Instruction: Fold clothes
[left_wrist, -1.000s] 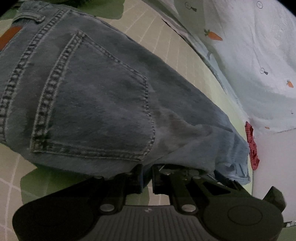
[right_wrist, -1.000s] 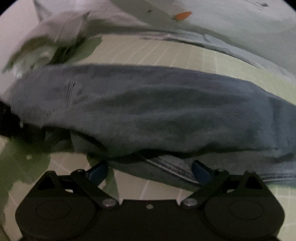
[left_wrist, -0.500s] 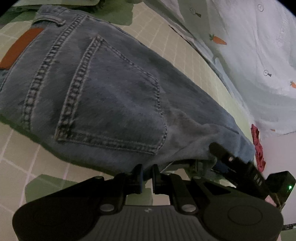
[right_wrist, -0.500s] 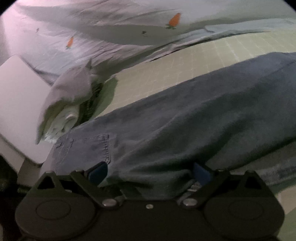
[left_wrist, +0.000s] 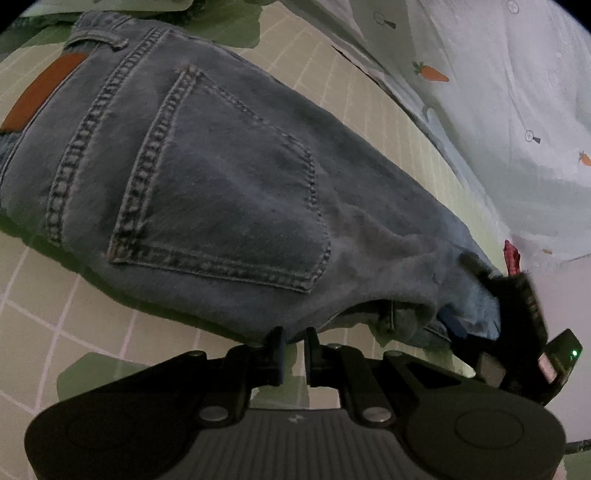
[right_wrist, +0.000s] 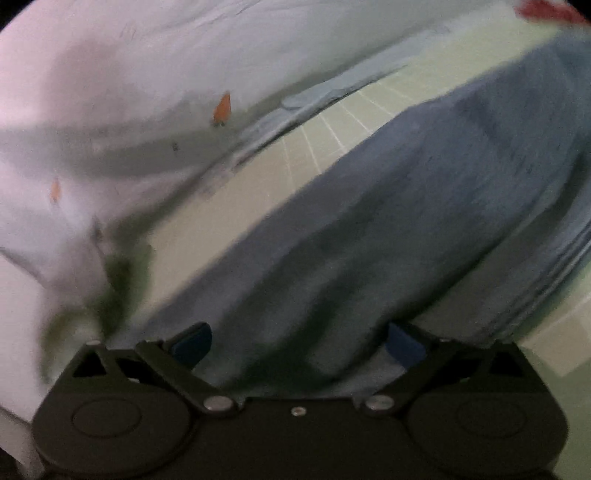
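Denim jeans (left_wrist: 229, 192) lie folded on the green checked bed sheet (left_wrist: 33, 291). Left hand-held gripper (left_wrist: 293, 338) is clenched on their near edge; right hand-held gripper (right_wrist: 299, 341) is spread wide around the denim, beside a carrot-print quilt (left_wrist: 517, 110).

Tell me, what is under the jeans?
The jeans lie on a green checked sheet. A folded-under denim layer peeks out near the left gripper. Anything else beneath is covered.
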